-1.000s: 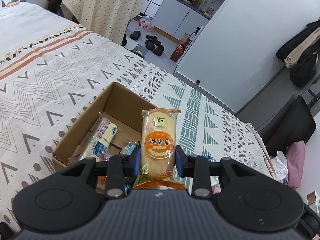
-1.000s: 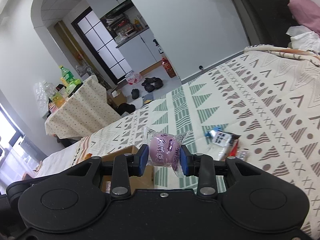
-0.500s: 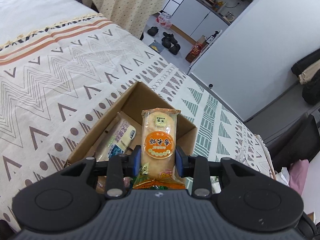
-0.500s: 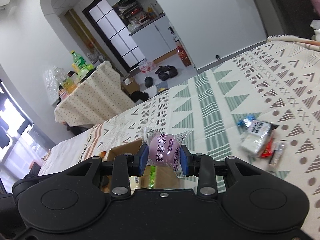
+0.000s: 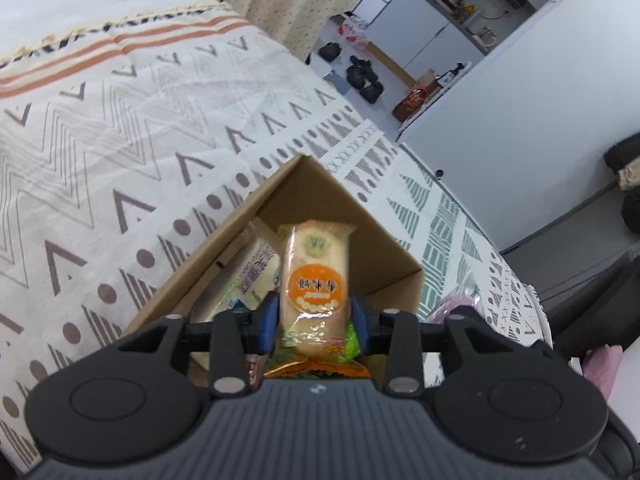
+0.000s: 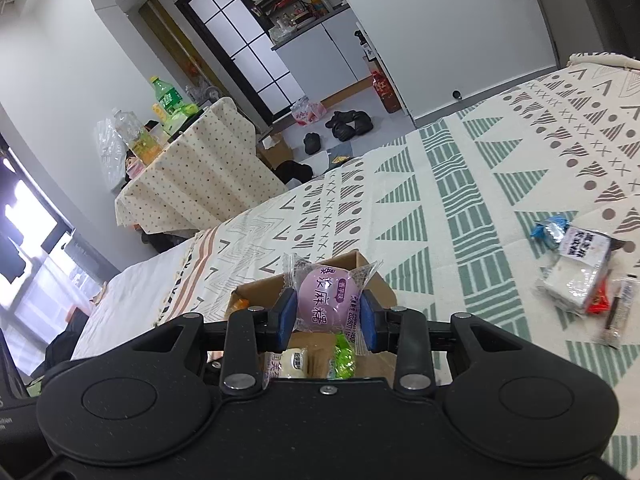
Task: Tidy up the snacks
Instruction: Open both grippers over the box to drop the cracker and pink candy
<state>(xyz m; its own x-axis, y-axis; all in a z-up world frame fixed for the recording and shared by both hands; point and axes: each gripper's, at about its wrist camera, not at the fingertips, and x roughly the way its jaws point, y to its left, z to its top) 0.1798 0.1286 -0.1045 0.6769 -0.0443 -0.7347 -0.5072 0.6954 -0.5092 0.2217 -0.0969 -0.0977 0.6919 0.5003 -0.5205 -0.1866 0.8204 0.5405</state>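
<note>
An open cardboard box (image 5: 340, 216) sits on the patterned bedspread, with a pale packet (image 5: 256, 276) and other wrapped snacks inside. My left gripper (image 5: 314, 320) hangs over the box's near side, an orange-labelled rice cracker packet (image 5: 316, 272) upright between its blue pads. Its jaws are opening, with the packet still caught between them. My right gripper (image 6: 326, 314) is shut on a round purple sweet (image 6: 326, 300) in a clear wrapper, just before the box (image 6: 380, 284). A few loose snack packets (image 6: 580, 272) lie on the bedspread to the right.
The bed's far edge drops to a grey floor with dark shoes (image 6: 348, 124). A table under a dotted cloth (image 6: 200, 184) carries bottles at the back left. A white wall (image 5: 520, 100) stands beyond the bed.
The left gripper has moved in over the box and lower, so the box fills more of its view. The right gripper has swung toward the box, and the loose packets slid rightward in its view.
</note>
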